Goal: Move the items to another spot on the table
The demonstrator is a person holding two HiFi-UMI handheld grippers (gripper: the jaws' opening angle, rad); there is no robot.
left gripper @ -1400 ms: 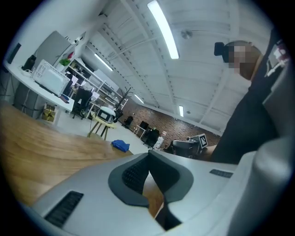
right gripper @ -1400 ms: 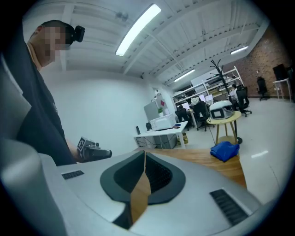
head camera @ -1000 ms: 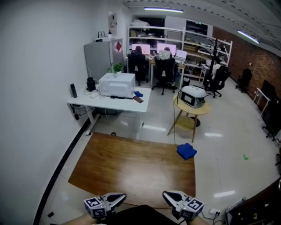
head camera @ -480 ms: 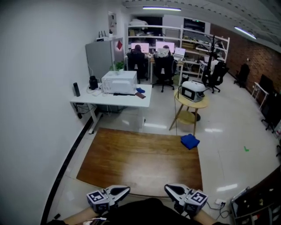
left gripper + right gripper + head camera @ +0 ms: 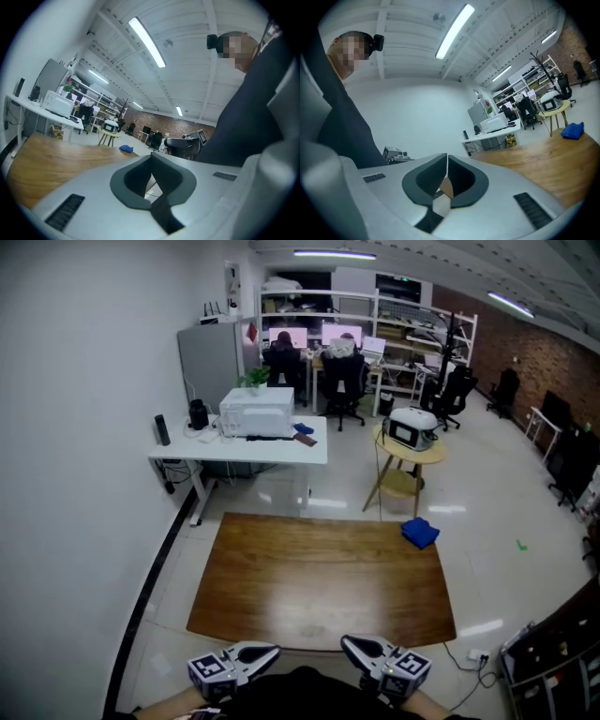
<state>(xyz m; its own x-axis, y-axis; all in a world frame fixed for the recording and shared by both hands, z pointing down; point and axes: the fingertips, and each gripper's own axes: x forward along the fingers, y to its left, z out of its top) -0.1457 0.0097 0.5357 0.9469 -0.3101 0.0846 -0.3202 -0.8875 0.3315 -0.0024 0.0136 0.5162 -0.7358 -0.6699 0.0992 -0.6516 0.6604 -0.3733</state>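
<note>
I see a smooth wood surface with a soft sheen, a glossy floor, a blue cloth; left tool and right tool look matt plastic.

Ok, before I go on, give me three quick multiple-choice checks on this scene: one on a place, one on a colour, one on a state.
1. Where on the wooden table does the cloth lie?
A. near left corner
B. far right corner
C. dead centre

2. What colour is the cloth?
A. red
B. blue
C. yellow

3. How do the jaws of the left gripper stand?
A. wide apart
B. closed on the cloth
C. closed with nothing between them

Answers:
1 B: in the head view the cloth sits at the table's far right corner, away from both grippers.
2 B: it shows blue in all three views.
3 C: the left gripper view shows the pads meeting at the tips with nothing held, and the cloth lies far off across the table.
</note>
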